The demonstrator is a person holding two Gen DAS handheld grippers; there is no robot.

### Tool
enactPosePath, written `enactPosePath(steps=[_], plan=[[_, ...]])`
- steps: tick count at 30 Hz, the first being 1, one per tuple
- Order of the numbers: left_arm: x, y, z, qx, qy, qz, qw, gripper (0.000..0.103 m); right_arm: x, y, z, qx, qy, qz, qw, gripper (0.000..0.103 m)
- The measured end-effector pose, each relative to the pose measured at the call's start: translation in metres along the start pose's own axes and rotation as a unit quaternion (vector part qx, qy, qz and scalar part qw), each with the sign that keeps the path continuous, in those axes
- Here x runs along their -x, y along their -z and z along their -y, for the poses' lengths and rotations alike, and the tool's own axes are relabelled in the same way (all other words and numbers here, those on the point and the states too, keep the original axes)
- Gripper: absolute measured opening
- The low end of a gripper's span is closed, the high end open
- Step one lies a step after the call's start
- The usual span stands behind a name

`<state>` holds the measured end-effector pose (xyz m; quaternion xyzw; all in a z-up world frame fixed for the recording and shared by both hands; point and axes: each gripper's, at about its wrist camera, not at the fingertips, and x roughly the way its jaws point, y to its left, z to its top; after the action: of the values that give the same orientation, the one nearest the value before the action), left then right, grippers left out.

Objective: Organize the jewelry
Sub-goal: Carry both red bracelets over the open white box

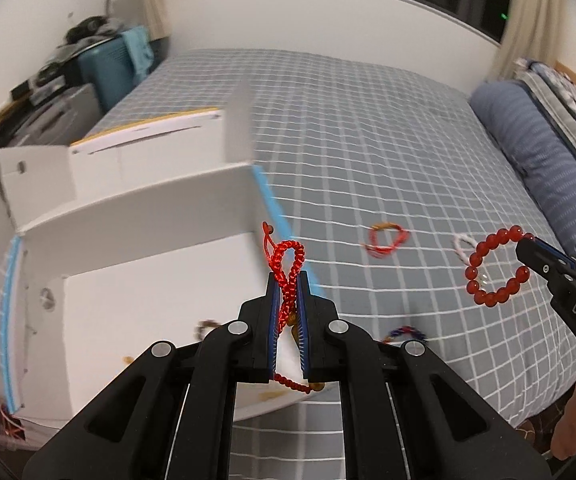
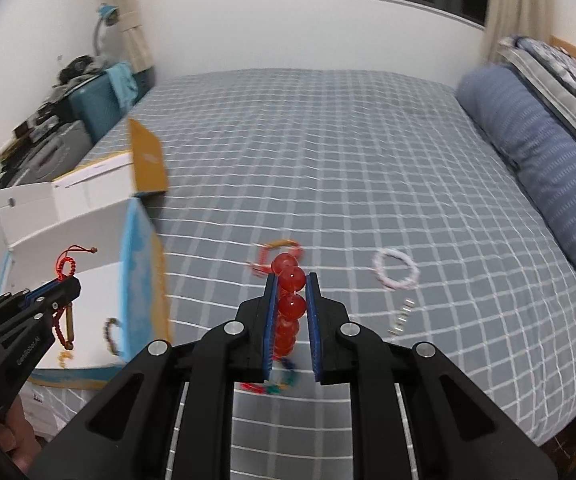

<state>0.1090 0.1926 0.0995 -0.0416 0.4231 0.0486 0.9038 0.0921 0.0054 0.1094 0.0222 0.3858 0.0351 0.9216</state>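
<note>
Here, left hand-held gripper (image 1: 287, 280) pinched tight on a red braided cord bracelet (image 1: 288, 258), loop poking out past the tips, loose tail and small gold beads dangling beneath the jaws. Right hand-held gripper (image 2: 291, 280) likewise narrowed on a red bead bracelet (image 2: 290, 280) — seen from the left wrist, a full ring of beads hanging off the fingertips, caught only at one edge. Both held above the bed (image 1: 368, 120), close by the open white box (image 1: 148, 276) at its left side, where a few small pieces already lie on the white floor, too blurred to name. Further out on the checked cover: a red-and-gold cord bracelet (image 1: 384, 240), a pale beaded bracelet (image 2: 395, 271), a short silvery chain (image 2: 402, 318), and a multicoloured piece (image 2: 278, 384) just under the right jaws. Likely step: carrying both pieces to the box. Risks from here — round, smooth beads slipping from so shallow a pinch with any jolt, dropping the ring back onto the cover or past the bed's edge; dangling cord tail snagging on the box wall or upright flap (image 2: 148, 160) on the way in; cord clinging to the ridged pads at release and dragging back out; both tools crowding one compartment and knocking together.
</note>
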Motion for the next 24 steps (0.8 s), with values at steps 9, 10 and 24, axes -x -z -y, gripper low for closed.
enactPosePath(steps=[9,10,24], plan=[[0.018,0.0,-0.077,0.042,-0.037,0.01,0.9984,0.008,0.006,-0.013,-0.087,0.046,-0.05,0.019,0.997,0.013],[0.019,0.001,-0.084,0.046,-0.039,0.009,0.9982,0.008,0.006,-0.013,-0.094,0.051,-0.055,0.02,0.997,0.013],[-0.008,0.038,-0.152,0.091,-0.061,-0.033,0.9934,0.008,-0.037,0.015,-0.186,0.115,-0.101,-0.018,0.988,0.013]])
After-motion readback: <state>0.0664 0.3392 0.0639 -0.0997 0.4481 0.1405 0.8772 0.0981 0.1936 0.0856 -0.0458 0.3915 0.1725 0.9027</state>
